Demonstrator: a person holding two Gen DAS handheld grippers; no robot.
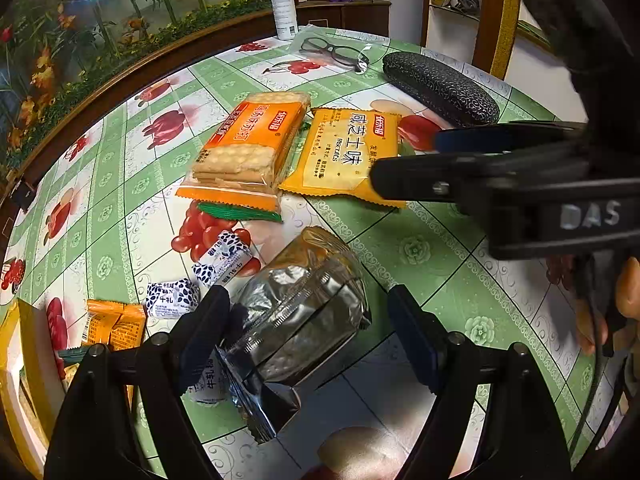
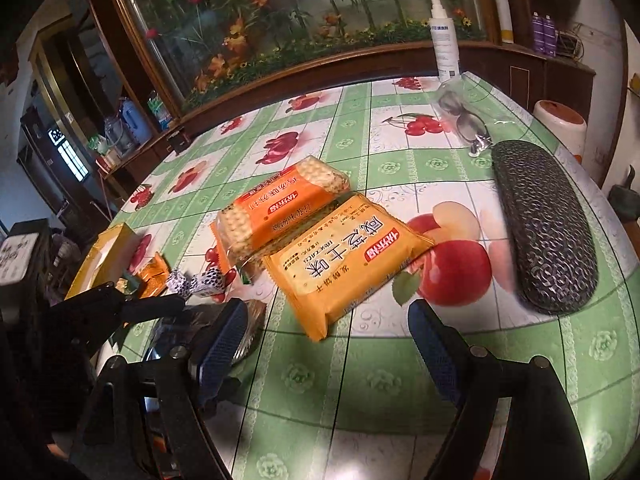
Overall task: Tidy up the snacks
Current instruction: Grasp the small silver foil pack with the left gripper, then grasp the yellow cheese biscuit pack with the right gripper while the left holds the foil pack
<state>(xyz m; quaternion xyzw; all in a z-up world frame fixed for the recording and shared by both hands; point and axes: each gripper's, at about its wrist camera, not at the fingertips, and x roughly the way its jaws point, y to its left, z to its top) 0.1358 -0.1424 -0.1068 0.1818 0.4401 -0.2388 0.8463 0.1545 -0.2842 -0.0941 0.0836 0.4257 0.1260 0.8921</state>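
Observation:
A silver foil cracker packet (image 1: 304,320) lies on the table between the fingers of my left gripper (image 1: 310,332), which is open. Its left pad sits against the packet and the right pad stands apart. A yellow biscuit packet (image 2: 344,256) lies just ahead of my right gripper (image 2: 328,340), open with nothing between its pads. In the left wrist view the right gripper (image 1: 412,160) hovers at the yellow packet's (image 1: 344,156) right edge. An orange soda cracker packet (image 1: 248,140) lies beside it. Blue-and-white candies (image 1: 224,256) and small orange packets (image 1: 116,324) lie left.
A yellow box (image 1: 24,340) stands at the table's left edge. A dark glasses case (image 2: 544,224), bagged glasses (image 2: 460,116) and a white spray bottle (image 2: 444,40) are at the far right. A green wrapper (image 1: 240,212) pokes from under the orange packet.

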